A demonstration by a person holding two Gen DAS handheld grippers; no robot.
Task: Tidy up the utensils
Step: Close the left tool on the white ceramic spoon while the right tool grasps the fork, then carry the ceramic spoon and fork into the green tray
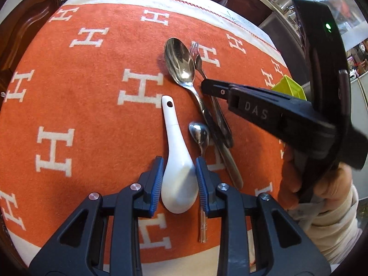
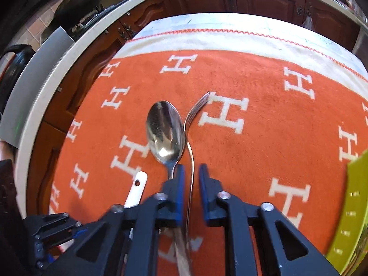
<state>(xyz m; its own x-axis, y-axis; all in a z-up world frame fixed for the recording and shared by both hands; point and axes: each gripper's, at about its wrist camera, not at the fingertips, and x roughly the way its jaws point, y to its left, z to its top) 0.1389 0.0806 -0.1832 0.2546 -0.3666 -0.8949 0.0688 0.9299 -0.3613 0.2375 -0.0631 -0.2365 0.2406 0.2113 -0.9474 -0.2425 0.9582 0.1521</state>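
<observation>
A white ceramic soup spoon (image 1: 178, 168) lies on the orange cloth (image 1: 80, 92), its bowl between the open fingers of my left gripper (image 1: 179, 174). A small metal spoon (image 1: 199, 135) lies just right of it. A large metal spoon (image 1: 180, 62) and a fork (image 1: 198, 56) lie side by side farther off. My right gripper (image 2: 191, 179) is open, its fingers either side of the fork's handle (image 2: 191, 184), with the large spoon (image 2: 165, 131) just left. The white spoon's handle end (image 2: 138, 188) shows at lower left. The right gripper also shows in the left wrist view (image 1: 207, 87).
A yellow-green container (image 2: 352, 209) stands at the right of the cloth, also in the left wrist view (image 1: 289, 87). Dark wooden cabinets (image 2: 253, 0) and a counter edge run beyond the table. A stove with a pan (image 2: 80, 7) is at upper left.
</observation>
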